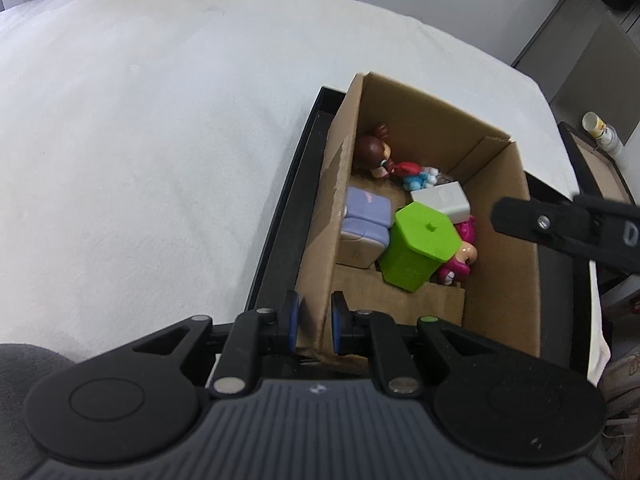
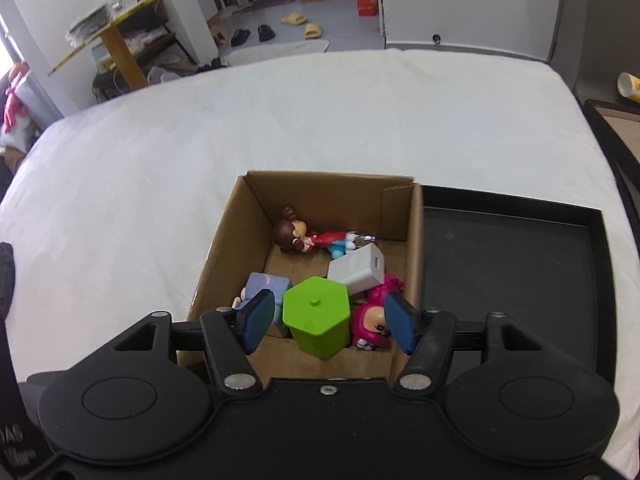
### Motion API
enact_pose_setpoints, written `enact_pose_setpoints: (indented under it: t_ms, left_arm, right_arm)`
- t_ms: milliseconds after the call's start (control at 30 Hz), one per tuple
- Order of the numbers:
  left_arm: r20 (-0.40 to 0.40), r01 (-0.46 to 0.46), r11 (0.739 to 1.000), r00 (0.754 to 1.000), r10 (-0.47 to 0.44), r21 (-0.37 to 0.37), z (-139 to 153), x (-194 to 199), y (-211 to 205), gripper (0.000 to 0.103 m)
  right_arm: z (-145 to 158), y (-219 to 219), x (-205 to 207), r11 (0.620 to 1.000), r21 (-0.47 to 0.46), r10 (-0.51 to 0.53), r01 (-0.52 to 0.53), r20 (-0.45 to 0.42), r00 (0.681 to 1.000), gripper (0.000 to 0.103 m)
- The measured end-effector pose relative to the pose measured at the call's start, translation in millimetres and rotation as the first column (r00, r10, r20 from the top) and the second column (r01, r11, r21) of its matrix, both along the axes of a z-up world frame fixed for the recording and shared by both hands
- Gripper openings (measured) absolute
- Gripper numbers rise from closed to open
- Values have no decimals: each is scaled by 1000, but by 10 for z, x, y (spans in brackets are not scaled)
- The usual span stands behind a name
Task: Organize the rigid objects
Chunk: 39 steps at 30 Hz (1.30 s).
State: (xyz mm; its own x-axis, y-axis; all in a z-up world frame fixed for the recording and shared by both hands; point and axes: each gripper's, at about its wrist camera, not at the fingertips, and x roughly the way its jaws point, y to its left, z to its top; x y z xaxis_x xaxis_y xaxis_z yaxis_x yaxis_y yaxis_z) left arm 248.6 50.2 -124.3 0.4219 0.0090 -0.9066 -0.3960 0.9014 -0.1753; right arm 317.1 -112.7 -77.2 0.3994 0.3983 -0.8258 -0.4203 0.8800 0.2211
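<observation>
An open cardboard box [image 1: 500, 264] [image 2: 332, 200] sits in a black tray [image 1: 288, 208] [image 2: 512, 272] on a white-covered surface. Inside lie a green hexagonal container [image 1: 420, 248] [image 2: 318, 316], a white charger block [image 1: 440, 200] [image 2: 358, 270], a lilac box [image 1: 366, 216] [image 2: 264, 282], a brown-haired doll [image 1: 374, 152] [image 2: 292, 232], a pink figure [image 1: 460, 258] [image 2: 370, 326] and a small red and blue toy [image 1: 416, 174] [image 2: 340, 242]. My left gripper [image 1: 316, 322] is shut on the box's near wall. My right gripper [image 2: 330, 322] hangs open over the box, its pads either side of the green container without touching it.
One finger [image 1: 528, 220] of the right gripper reaches over the box's right wall in the left wrist view. A second black-framed tray [image 2: 616, 128] and a cup [image 2: 630, 86] stand at the right. White cloth [image 2: 240, 128] spreads left and beyond the box.
</observation>
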Motion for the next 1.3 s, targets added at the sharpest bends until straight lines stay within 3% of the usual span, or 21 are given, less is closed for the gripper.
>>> enact_pose_setpoints:
  t_ms: [267, 400, 600, 700, 900, 1300]
  left_arm:
    - [37, 28, 999, 999, -29, 30, 291, -122, -130, 29]
    - [56, 41, 998, 997, -44, 52, 453, -196, -207, 42]
    - [101, 46, 997, 994, -51, 55, 711, -405, -267, 60]
    - [123, 53, 996, 991, -61, 68, 844, -515, -307, 71]
    - [139, 98, 991, 984, -111, 92, 1046, -754, -413, 86]
    - [189, 142, 979, 967, -169, 148, 1321, -1061, -527, 93]
  right_arm:
    - [159, -323, -178, 996, 67, -55, 53, 32, 998, 74]
    - [221, -523, -275, 992, 97, -90, 86, 36, 995, 75]
    - [323, -806, -448, 983, 127, -137, 129, 61, 989, 89]
    - [398, -914, -545, 979, 141, -159, 147, 80, 984, 103]
    - [513, -1090, -727, 971, 159, -196, 177, 110, 974, 103]
    - [714, -1173, -1063, 975, 142, -190, 169, 146, 971, 103]
